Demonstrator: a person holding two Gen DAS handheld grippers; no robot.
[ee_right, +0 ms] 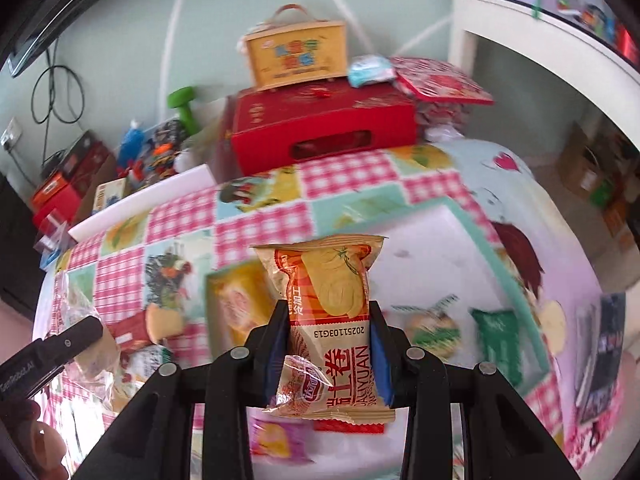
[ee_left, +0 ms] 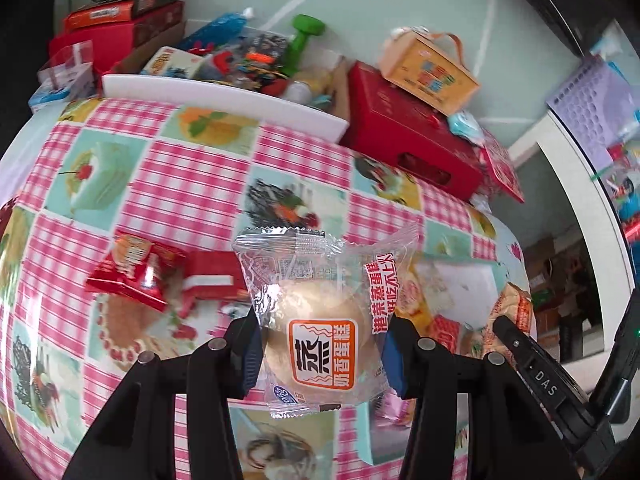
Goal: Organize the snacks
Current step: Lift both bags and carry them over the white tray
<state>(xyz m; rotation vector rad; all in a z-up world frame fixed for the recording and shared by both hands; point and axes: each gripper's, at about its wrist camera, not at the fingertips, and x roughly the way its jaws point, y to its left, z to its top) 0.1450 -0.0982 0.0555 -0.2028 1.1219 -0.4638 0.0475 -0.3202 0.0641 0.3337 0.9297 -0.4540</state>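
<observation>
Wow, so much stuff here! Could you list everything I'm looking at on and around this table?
Steamed cake packet: one, clear wrapper, golden cake, held above the table.
Egg roll packet: one, orange, held above the table.
Red snack packet: one, lying on the tablecloth.
Green packet: one, on the tablecloth's right side.
Tablecloth: one, pink check with cake pictures.
Red box: one, far table edge.
Yellow handled box: one, atop the red box.
Green dumbbell: one, behind the table.
White board: one, far edge.
Left gripper: black, shut on the cake packet.
Right gripper: black, shut on the egg roll packet.
</observation>
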